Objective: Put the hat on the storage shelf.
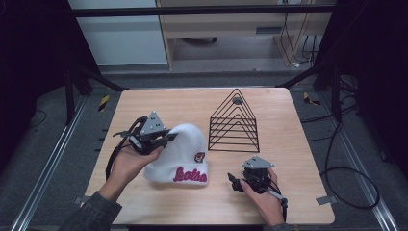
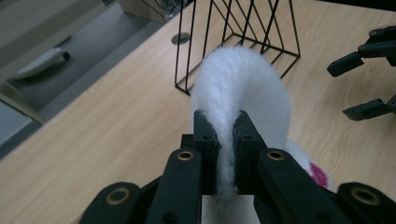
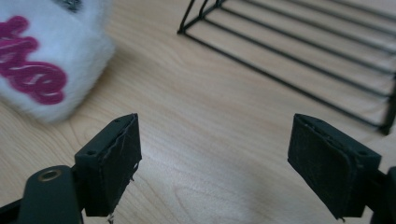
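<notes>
Between left gripper [image 2: 227, 140] jaws, white beanie [image 2: 243, 88] crown pinched, right gripper [image 3: 215, 168] jaws apart.

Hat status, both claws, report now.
Left claw shut on white hat. Right claw open over bare table. Wire rack stands behind hat.

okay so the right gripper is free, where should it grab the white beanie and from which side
Probably the folded cuff of the white beanie, at its near right corner beside the pink lettering. The cuff is the thickest, firmest edge and faces the open right gripper, so come in low from the right along the wooden table. The left gripper already pinches the crown, so the hat would be held at both ends.
</notes>
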Available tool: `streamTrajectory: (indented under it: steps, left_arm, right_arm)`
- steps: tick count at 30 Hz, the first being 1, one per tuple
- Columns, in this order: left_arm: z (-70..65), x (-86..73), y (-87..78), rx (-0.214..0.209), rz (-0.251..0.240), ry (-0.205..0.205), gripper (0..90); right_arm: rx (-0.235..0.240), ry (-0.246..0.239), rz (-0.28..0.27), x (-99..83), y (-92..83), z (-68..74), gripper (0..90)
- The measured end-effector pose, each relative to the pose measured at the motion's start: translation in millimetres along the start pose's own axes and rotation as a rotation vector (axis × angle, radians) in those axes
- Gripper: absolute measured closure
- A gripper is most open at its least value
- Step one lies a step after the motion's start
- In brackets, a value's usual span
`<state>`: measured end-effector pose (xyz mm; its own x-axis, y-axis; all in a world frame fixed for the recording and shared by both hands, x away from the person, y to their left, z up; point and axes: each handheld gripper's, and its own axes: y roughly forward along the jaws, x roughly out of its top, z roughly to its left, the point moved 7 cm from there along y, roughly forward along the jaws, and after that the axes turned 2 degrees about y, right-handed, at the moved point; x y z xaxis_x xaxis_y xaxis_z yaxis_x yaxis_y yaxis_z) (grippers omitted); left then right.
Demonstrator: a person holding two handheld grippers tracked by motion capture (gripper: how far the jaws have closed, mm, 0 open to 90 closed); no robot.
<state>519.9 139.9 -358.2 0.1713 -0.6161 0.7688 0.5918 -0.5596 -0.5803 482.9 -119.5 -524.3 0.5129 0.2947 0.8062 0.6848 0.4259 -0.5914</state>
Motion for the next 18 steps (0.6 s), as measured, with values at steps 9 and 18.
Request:
streamTrajectory:
  steps: [9, 18]
  left_arm:
    - [17.0, 40.4, -24.0, 0.011, -0.076, 0.024, 83.0]
    - [30.6, 65.6, -48.3, -0.003, -0.159, 0.006, 83.0]
  right_arm:
    - [0.025, -0.047, -0.104, 46.2, -37.2, 12.5, 21.4]
    - [0.112, -0.127, -0.128, 78.3, -40.3, 41.8, 25.2]
